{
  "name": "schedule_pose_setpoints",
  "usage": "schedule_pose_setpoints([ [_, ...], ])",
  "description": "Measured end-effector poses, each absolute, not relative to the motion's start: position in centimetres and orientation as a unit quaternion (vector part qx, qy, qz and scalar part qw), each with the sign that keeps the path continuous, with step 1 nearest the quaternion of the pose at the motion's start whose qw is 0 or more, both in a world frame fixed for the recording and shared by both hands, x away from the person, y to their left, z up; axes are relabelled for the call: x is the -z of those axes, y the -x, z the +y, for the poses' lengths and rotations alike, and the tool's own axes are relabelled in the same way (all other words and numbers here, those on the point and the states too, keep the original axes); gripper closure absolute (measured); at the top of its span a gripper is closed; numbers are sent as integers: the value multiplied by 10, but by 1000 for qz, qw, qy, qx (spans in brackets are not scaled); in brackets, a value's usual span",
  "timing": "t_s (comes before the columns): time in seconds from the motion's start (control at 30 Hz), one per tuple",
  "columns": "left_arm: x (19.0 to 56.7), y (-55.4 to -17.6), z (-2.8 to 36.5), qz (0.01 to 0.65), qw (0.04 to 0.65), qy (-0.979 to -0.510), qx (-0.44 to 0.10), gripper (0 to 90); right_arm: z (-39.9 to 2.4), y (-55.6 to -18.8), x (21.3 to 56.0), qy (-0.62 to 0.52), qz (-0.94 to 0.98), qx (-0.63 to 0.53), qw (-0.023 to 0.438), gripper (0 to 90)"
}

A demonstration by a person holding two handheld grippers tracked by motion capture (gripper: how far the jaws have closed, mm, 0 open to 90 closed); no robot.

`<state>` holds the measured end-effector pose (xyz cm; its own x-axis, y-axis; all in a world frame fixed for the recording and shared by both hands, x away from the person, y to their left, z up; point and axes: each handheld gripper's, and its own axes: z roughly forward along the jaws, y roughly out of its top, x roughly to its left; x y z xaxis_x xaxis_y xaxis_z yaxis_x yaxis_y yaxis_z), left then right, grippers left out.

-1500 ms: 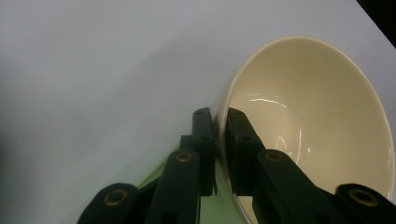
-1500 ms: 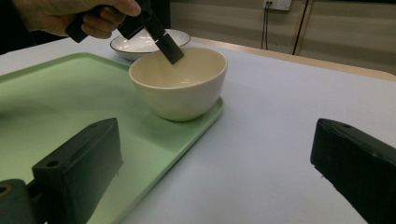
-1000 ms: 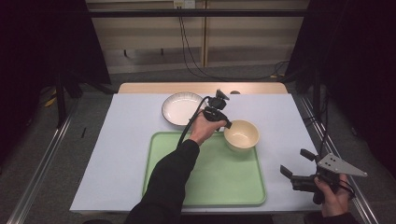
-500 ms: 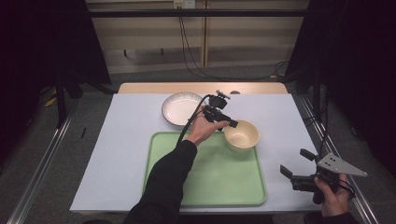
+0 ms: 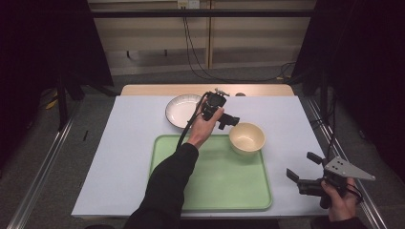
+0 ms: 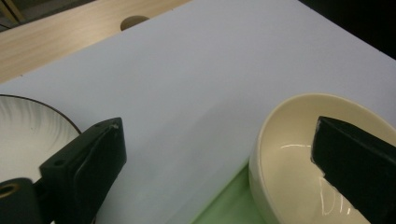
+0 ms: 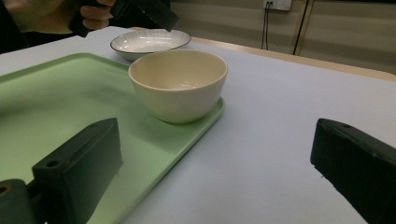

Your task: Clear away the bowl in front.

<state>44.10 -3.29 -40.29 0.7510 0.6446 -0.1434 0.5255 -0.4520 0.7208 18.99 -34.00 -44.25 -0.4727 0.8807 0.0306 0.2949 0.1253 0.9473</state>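
Observation:
A cream bowl [image 5: 247, 137] [image 7: 177, 84] stands in the far right corner of the green tray [image 5: 215, 181]. My left gripper [image 5: 230, 121] hovers just left of the bowl, and its jaws have just been opening. In the left gripper view the left gripper [image 6: 217, 126] is open: one jaw is over the cream bowl [image 6: 303, 154], the other near the white plate [image 6: 28, 135], and neither pad presses on anything. My right gripper [image 5: 302, 165] [image 7: 217, 126] rests open and empty at the table's front right, facing the bowl.
The white plate [image 5: 181, 110] with a dark rim lies on the white table cover [image 5: 114, 157] behind the tray. A strip of bare wood [image 5: 153, 89] runs along the table's far edge. Dark curtains and cables hang beyond it.
The left gripper's jaws have come apart and it has drawn back a little to the left from the bowl's rim. The bowl stays in the tray corner. The right hand has not moved.

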Motion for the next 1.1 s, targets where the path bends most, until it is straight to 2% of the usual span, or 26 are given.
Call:
schedule_pose_setpoints([
  [0.23, 401, -431, -24, 343, 417, -832, -125, 39, -340, -190, 442, -424, 692, -507, 290, 13],
  [0.4, 398, -426, -9, 331, 472, -805, -140, 36, -340, -190, 442, -425, 692, -506, 291, 13],
  [0.53, 396, -422, 2, 333, 465, -806, -155, 33, -340, -190, 442, -425, 692, -505, 291, 13],
  [0.83, 391, -416, 22, 335, 478, -800, -141, 30, -339, -191, 442, -423, 693, -505, 291, 13],
  [0.97, 391, -412, 27, 350, 495, -779, -160, 27, -339, -191, 442, -425, 693, -504, 292, 13],
  [1.1, 389, -405, 29, 327, 500, -780, -184, 27, -339, -191, 442, -425, 693, -504, 291, 13],
])
